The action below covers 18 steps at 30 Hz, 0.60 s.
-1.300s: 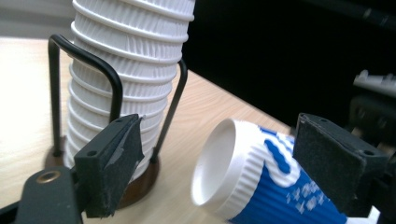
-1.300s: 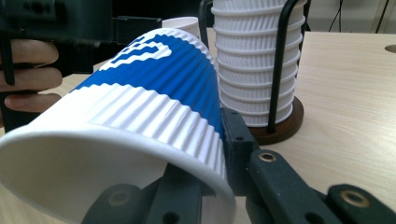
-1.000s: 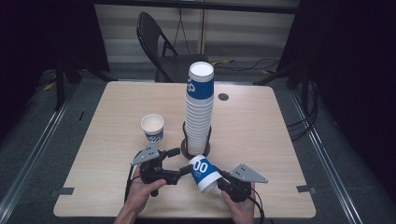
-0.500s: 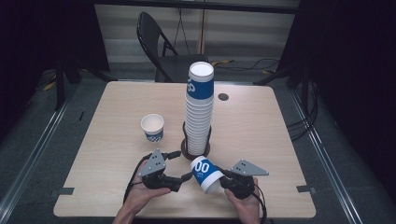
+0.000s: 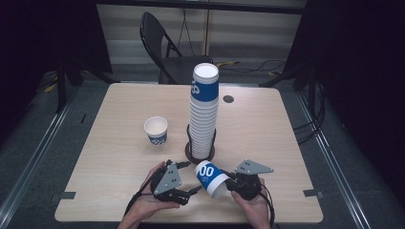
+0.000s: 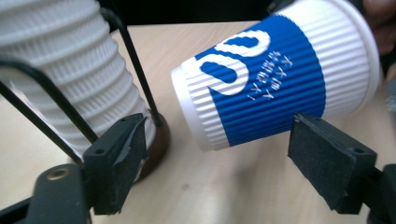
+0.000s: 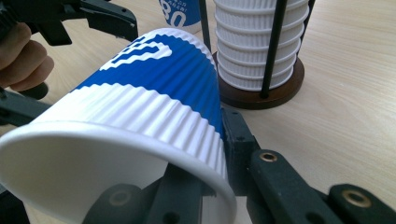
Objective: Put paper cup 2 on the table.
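Note:
A blue and white ribbed paper cup [image 5: 210,176] lies tilted above the table's front edge, its base pointing left. My right gripper [image 5: 229,184] is shut on its rim wall, one jaw inside the cup [image 7: 140,107] and one outside, as the right gripper [image 7: 205,156] view shows. My left gripper [image 5: 191,178] stands open just left of the cup's base. In its own view the left gripper [image 6: 224,154] has its jaws spread wide, the cup [image 6: 275,70] a little beyond them and untouched.
A tall stack of cups [image 5: 204,114] stands in a black wire holder with a dark round base [image 5: 199,156] at mid table, close behind both grippers. A single upright cup [image 5: 156,130] sits to its left. A black chair [image 5: 165,47] stands behind the table [image 5: 267,124].
My left gripper has moved right and slightly nearer the front edge, up to the cup's base. The right gripper and the cup have stayed nearly still.

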{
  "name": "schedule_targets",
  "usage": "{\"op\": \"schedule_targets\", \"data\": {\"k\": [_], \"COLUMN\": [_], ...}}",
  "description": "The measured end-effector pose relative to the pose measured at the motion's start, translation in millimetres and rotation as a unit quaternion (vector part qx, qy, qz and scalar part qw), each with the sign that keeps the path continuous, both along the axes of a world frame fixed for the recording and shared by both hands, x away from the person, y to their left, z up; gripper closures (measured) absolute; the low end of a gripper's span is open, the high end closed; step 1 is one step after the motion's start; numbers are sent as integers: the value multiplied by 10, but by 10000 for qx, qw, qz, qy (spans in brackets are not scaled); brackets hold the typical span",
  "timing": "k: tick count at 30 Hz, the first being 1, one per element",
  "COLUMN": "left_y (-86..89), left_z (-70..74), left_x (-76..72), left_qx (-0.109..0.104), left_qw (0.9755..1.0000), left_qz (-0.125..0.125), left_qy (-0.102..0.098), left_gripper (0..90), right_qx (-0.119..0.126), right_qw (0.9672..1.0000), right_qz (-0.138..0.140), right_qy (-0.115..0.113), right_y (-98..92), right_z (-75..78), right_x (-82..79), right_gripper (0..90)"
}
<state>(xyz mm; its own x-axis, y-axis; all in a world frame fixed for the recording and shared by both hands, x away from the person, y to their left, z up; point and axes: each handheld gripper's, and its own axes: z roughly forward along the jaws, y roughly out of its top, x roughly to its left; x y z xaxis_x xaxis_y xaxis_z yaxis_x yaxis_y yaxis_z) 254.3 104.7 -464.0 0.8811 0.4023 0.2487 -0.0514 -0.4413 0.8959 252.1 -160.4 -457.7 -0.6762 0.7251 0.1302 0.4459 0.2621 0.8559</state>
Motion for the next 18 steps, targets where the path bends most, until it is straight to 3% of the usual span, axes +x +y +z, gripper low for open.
{"op": "schedule_targets", "data": {"k": [1, 8, 14, 18], "left_y": [-12, -56, -81, -85], "left_z": [-1, -21, -45, -31], "left_x": [-8, -16, -50, -58], "left_qx": [50, 287, 529, 707], "left_qw": [9999, 9987, 9972, 9946], "left_qz": [-84, -324, -322, -402], "left_qy": [-122, -287, -420, -642], "left_gripper": [193, 194, 189, 181], "right_qx": [-13, -193, -469, -465], "right_qw": [10000, 9996, 9980, 9977], "right_qz": [7, 119, 301, 333], "right_qy": [17, 168, 285, 359], "right_y": [1, 34, 101, 112], "right_z": [3, 59, 89, 98], "right_x": [2, 46, 78, 96], "right_gripper": [855, 855, 855, 855]}}
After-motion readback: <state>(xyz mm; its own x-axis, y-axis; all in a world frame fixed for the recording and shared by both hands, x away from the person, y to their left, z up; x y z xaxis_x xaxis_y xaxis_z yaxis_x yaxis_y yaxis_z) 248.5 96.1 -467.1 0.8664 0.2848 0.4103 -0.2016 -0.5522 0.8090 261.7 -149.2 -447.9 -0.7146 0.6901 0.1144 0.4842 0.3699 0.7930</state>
